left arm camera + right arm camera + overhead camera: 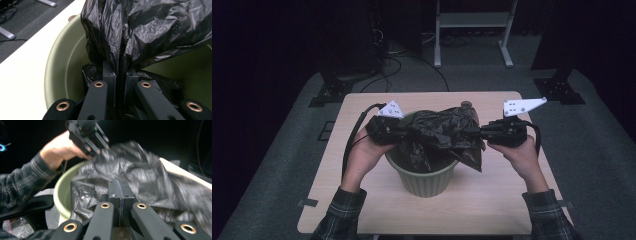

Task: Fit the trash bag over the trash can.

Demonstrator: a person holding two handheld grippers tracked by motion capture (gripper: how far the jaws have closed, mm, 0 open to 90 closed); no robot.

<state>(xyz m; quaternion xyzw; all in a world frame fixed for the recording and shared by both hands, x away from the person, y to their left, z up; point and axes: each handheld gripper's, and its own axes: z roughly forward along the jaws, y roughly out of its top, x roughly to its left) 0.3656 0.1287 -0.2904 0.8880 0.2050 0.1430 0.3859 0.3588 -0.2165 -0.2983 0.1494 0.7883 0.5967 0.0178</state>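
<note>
Both sleeves sit closest, plaid, at the table's (362, 210) near edge. Count's easy: one black bag (439, 132), one green bin (424, 180), two grippers. My left gripper (404, 134) is pinched tight on the bag's left edge over the bin; my right gripper (474, 133) is fully closed against its right edge, though I can't tell if it's got plastic.

Left tool (398, 134) and right tool (476, 133): matte black bodies, brass-ringed pivot screws, white three-cornered top plates, trailing black cables. Person wears dark plaid sleeves (343, 212).
</note>
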